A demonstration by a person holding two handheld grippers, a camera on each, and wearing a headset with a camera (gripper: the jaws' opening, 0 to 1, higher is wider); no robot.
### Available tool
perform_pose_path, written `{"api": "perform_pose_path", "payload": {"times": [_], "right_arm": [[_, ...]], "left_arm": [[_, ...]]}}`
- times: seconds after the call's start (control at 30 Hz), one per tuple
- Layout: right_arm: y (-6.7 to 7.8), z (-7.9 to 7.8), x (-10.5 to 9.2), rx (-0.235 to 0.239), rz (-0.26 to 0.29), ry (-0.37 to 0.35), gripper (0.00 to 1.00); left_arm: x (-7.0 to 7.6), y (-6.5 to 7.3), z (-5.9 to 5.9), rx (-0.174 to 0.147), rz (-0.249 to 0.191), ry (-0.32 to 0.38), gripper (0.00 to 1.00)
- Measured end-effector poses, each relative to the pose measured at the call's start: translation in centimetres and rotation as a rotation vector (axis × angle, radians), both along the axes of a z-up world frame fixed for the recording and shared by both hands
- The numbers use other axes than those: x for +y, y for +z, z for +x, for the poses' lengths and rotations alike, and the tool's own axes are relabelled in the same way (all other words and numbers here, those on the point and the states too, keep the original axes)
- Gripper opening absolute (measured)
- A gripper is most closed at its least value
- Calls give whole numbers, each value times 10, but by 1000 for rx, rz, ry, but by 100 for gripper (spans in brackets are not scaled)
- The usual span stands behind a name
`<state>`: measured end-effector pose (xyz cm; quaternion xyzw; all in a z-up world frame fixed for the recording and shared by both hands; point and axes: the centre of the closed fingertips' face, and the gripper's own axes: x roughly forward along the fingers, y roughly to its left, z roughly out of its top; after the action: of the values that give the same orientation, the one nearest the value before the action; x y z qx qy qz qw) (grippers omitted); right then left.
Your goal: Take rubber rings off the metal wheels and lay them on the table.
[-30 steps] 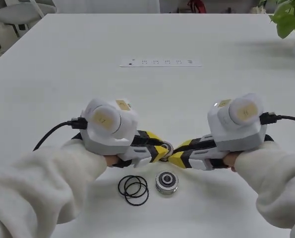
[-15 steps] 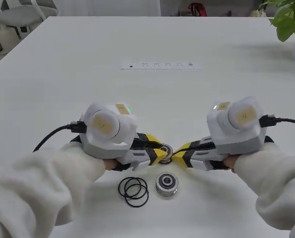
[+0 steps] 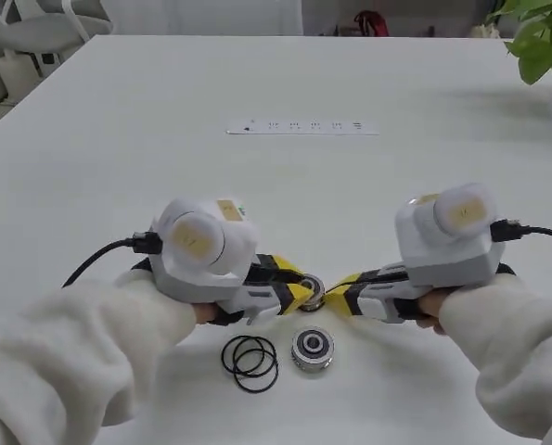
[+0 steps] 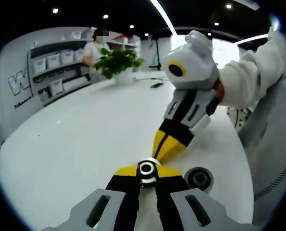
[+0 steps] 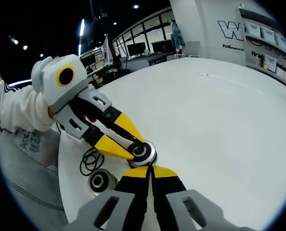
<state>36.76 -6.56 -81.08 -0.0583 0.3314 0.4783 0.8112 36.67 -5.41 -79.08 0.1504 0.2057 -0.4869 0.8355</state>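
My left gripper (image 3: 301, 292) is shut on a small metal wheel (image 3: 312, 291), held just above the table. In the left gripper view the wheel (image 4: 146, 171) sits between the yellow jaw tips. My right gripper (image 3: 339, 296) faces it from the right, its jaws shut at the rim of the wheel (image 5: 143, 152), pinching the black rubber ring there. A second metal wheel (image 3: 312, 347) lies flat on the table below them. Loose black rubber rings (image 3: 250, 357) lie overlapping to its left.
A white power strip (image 3: 301, 127) lies mid-table, beyond the grippers. A potted plant (image 3: 538, 35) stands at the far right corner. A chair (image 3: 34, 28) is off the far left edge. The left gripper's black cable (image 3: 99, 255) trails left.
The right gripper has drawn a little to the right, away from the wheel in the left gripper. The head camera has tilted slightly.
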Motion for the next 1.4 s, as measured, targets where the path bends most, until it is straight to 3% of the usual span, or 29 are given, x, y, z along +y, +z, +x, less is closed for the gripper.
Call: {"api": "perform_pose_path", "payload": {"times": [0.2,0.4,0.6,0.83,1.4], "right_arm": [[1,1,-2,49,40,-47,0],[5,3,-3,124,124,-120,0],[5,6,-4,160,157,-150,0],[12,3,-2,316,315,-259,0],[18,1,3,285,299,-241,0]], "left_arm": [[0,0,-1,0,-4,0,12],[1,0,-1,-1,-5,0,12],[1,1,0,0,-12,1,12],[1,1,0,2,-24,2,12],[1,1,0,7,-31,8,12]]}}
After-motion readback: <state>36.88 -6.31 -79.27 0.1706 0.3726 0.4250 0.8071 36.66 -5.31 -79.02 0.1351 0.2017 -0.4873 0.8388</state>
